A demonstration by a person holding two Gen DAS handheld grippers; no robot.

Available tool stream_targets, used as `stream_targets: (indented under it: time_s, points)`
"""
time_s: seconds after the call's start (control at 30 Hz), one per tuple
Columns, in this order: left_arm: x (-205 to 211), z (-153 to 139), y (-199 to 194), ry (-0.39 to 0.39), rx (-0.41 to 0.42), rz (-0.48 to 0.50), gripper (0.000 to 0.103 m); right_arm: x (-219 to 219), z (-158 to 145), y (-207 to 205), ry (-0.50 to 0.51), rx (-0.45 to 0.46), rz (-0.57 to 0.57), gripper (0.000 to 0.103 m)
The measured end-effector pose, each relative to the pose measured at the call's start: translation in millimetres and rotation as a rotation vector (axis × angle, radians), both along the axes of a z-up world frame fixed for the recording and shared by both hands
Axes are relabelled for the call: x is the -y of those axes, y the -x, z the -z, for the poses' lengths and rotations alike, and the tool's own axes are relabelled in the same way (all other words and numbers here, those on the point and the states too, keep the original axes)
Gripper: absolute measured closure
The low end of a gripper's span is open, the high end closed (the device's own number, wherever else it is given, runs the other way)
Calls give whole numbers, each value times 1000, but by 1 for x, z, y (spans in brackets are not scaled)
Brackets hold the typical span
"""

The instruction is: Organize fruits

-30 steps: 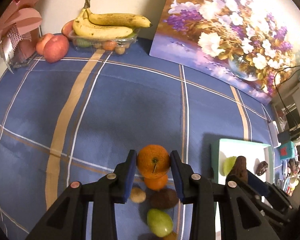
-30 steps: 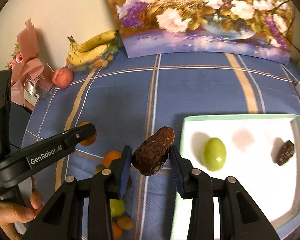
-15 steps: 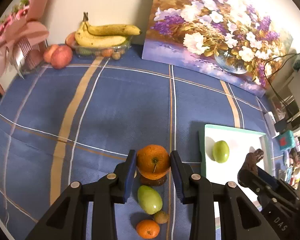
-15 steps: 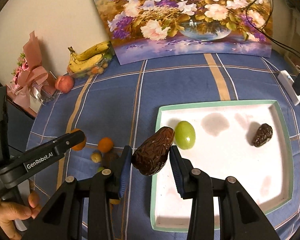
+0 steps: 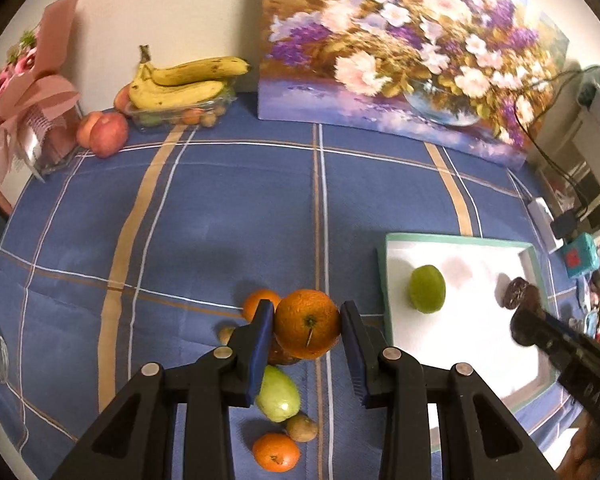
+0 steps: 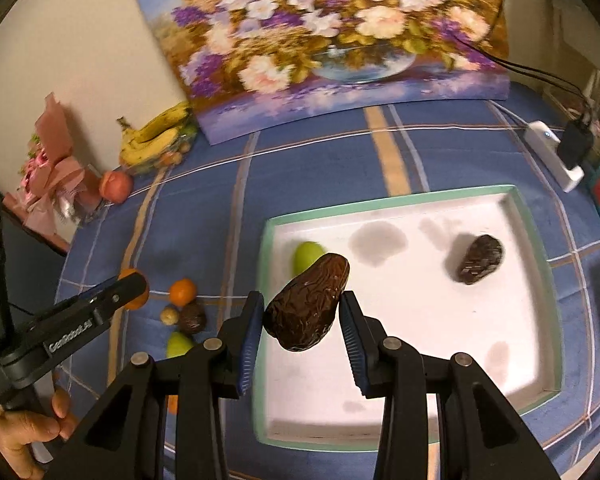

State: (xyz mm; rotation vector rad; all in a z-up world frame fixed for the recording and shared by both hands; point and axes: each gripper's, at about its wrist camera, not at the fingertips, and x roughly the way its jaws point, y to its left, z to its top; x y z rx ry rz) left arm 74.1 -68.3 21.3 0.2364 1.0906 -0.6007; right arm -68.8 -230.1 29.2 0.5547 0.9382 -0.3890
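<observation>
The left hand-held gripper (image 5: 307, 330) has its blue pads clamped on an orange (image 5: 307, 329), stem end facing the camera, held up above the blue plaid cloth of the counter (image 5: 220, 216). Under and around it on the cloth lie the loose fruits: a small tangerine (image 5: 256, 304) just behind the left pad, a green fruit (image 5: 280, 396) below the jaws, a small brown fruit (image 5: 302, 427) beside it and another tangerine (image 5: 276, 452) nearest the camera. To the right sits a white tray with a mint-green rim (image 5: 456, 239), holding a green fruit (image 5: 427, 289) and a dark date (image 5: 518, 298) near its far side; the other hand-held gripper's black arm reaches in over the tray's right edge. At the back are bananas (image 5: 180, 84) on a clear box, peaches (image 5: 106, 134) and a flower painting (image 5: 412, 56) leaning against the wall. From the right wrist, the right hand-held gripper (image 6: 302, 322) is closed on a big wrinkled brown date (image 6: 306, 306), tilted with its upper end to the right, hanging over the tray's (image 6: 392, 199) left rim. In the tray a green fruit (image 6: 306, 256) lies partly hidden behind the held date, and a second date (image 6: 480, 258) lies well apart toward the right. Off to the left, the left hand-held gripper (image 6: 134, 286) carries its orange, a hand (image 6: 28, 436) gripping the handle, with the small fruit cluster (image 6: 184, 312) on the cloth between it and the tray.
</observation>
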Motion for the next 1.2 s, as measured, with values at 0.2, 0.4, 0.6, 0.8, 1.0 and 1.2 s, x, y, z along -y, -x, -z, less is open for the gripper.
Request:
stream_targets:
  time_s: [0.2, 0.4, 0.6, 0.8, 1.0, 1.2]
  points:
    - [20, 2, 14, -5, -15, 60, 67, 27, 4, 18, 54, -52, 74, 63]
    - [39, 6, 31, -9, -38, 119, 67, 44, 5, 32, 79, -76, 123, 63]
    - [59, 13, 47, -6, -49, 165, 67, 50, 4, 39, 131, -104, 146, 63]
    - [75, 23, 63, -37, -44, 208, 67, 56, 3, 40, 172, -123, 154, 63]
    - [87, 32, 73, -64, -47, 233, 67, 64, 6, 40, 212, -164, 163, 63]
    - [94, 41, 76, -94, -49, 238, 67, 71, 5, 42, 257, -180, 172, 63]
